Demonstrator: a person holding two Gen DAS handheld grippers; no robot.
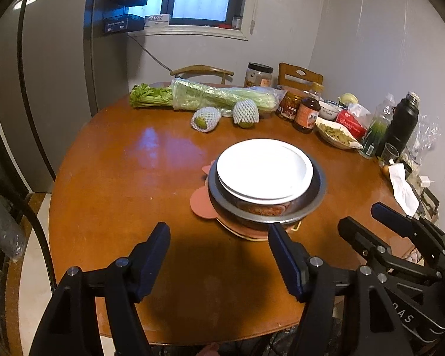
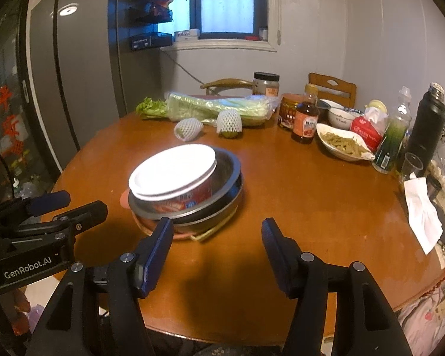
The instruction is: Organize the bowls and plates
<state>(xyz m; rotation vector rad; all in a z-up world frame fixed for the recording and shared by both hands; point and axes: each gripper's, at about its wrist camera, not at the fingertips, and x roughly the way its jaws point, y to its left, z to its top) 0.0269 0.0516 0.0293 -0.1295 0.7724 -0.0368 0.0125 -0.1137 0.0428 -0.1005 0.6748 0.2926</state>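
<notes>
Two white plates (image 1: 262, 170) (image 2: 173, 169) lie stacked on a red-labelled tub that stands inside a steel bowl (image 1: 317, 191) (image 2: 230, 163). That bowl rests in a second steel bowl on pink mats in the middle of the round wooden table (image 1: 127, 178) (image 2: 296, 184). My left gripper (image 1: 219, 237) hovers open just short of the stack, nothing between its fingers. My right gripper (image 2: 218, 231) is also open and holds nothing, near the stack's front right. Each gripper shows at the edge of the other's view: the right gripper (image 1: 362, 216), the left gripper (image 2: 80, 200).
Along the table's far side lie bagged celery (image 1: 222, 96), two net-wrapped fruits (image 1: 206, 118), jars and a sauce bottle (image 1: 307, 112), a dish of greens (image 1: 336, 135), a small bowl (image 2: 341, 117), a black flask (image 1: 402, 123), a glass and paper. Chairs stand behind; a fridge stands left.
</notes>
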